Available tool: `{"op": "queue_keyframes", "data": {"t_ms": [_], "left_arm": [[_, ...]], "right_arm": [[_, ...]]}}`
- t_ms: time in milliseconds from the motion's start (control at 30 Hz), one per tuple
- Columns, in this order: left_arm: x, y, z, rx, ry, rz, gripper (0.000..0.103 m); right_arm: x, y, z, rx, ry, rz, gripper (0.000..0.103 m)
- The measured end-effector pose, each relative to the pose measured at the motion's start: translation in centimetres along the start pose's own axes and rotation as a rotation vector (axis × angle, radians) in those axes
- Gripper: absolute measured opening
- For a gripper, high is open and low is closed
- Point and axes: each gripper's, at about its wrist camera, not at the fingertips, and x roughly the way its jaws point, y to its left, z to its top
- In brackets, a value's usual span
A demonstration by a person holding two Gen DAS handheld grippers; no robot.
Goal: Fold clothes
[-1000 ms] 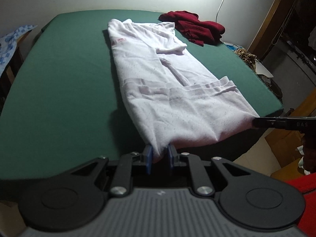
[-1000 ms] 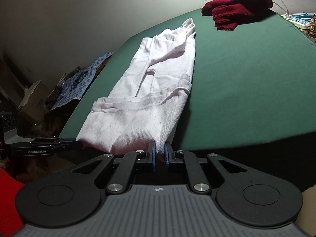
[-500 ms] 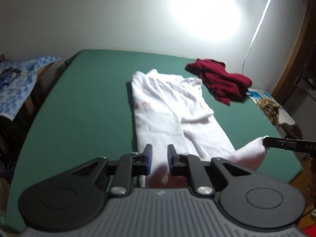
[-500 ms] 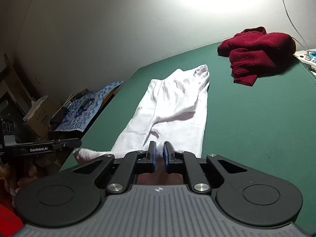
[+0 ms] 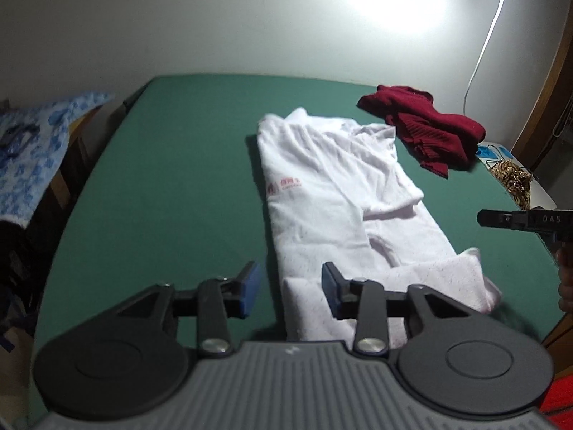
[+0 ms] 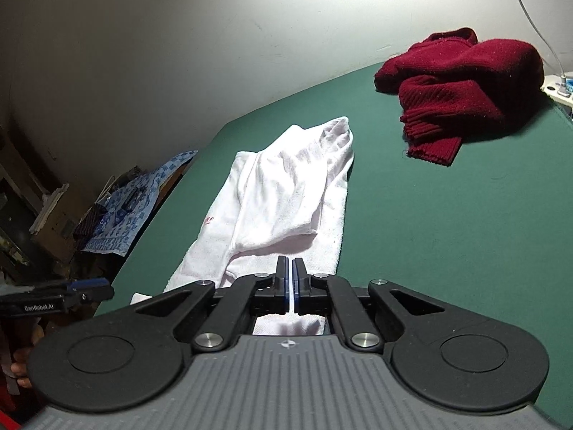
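**White shirt lying folded lengthwise on green table, hem end doubled over**

Green table is filling most of both views, w/ a pale wall behind it. White shirt is lying mid-table as a long narrow strip, running from approx 12 o'clock down to 6 in the left wrist view; its near end is sitting doubled over on itself at approx 5 o'clock, a small red print showing on the strip's left side. Dark red sweater is lying crumpled at approx 1 o'clock, apart from the shirt. Blue patterned cloth is draping off to 9 o'clock, beyond the table edge.

Left gripper is hovering over the shirt's near end, jaws spread wide & gripping nothing. Right gripper is sitting at the same end w/ jaws nearly closed, only a thin gap between the pads; can't tell if any fabric is pinched there
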Motion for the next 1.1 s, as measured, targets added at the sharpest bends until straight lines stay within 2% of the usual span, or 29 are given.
{"op": "queue_keyframes", "data": {"t_ms": [100,133,167,200,233,267,333,367,400,433,467,567,733,800,867,1100], "left_arm": [[1.8,0.4,-1.0,-0.059,0.067,-0.037,0.040],[2.1,0.4,-1.1,-0.070,0.072,-0.046,0.040],[2.2,0.3,-1.0,-0.078,0.069,-0.061,0.044],[2.3,0.2,-1.0,-0.087,0.064,-0.076,0.051],[2.4,0.0,-0.8,-0.087,0.057,-0.088,0.055],[2.6,-0.3,-0.6,-0.077,0.056,-0.082,0.056],[3.0,-0.6,-0.4,-0.053,0.061,-0.066,0.044],[3.3,-0.6,-0.3,-0.050,0.065,-0.061,0.029],[3.6,-0.6,-0.3,-0.052,0.073,-0.063,0.012],[3.9,-0.5,-0.3,-0.054,0.082,-0.065,0.010],[3.9,-0.5,-0.3,-0.055,0.083,-0.066,0.009],[3.2,-0.7,0.2,-0.054,0.057,-0.076,0.006],[2.3,-0.8,3.3,-0.043,-0.047,-0.078,0.006],[3.2,-0.8,4.9,-0.025,-0.070,-0.061,0.006],[4.6,-0.7,6.3,-0.007,-0.083,-0.039,0.006],[10.2,0.0,8.7,-0.011,-0.066,-0.002,0.006]], "right_arm": [[0.4,-0.2,0.2,-0.018,0.053,0.015,0.018],[0.5,-0.2,0.1,-0.037,0.076,0.010,0.029],[0.7,-0.2,0.0,-0.053,0.103,0.007,0.034],[0.8,-0.2,-0.2,-0.069,0.130,0.004,0.044],[1.0,-0.2,-0.5,-0.080,0.155,0.005,0.044],[1.2,-0.1,-0.8,-0.086,0.173,0.011,0.044],[1.4,0.3,-1.3,-0.107,0.192,0.022,0.042],[1.5,0.5,-1.6,-0.120,0.197,0.024,0.038],[1.7,0.8,-1.9,-0.136,0.203,0.021,0.025],[1.8,1.1,-2.1,-0.153,0.208,0.012,0.013],[1.8,1.3,-2.2,-0.159,0.206,0.010,0.009],[0.8,1.4,-1.7,-0.143,0.163,0.023,0.007],[0.2,1.6,0.6,-0.099,0.033,0.055,0.006],[1.1,1.4,1.5,-0.092,-0.006,0.049,0.007],[2.3,1.1,1.7,-0.101,-0.009,0.027,0.007],[6.6,0.1,2.6,-0.132,-0.017,-0.050,0.007]]}}
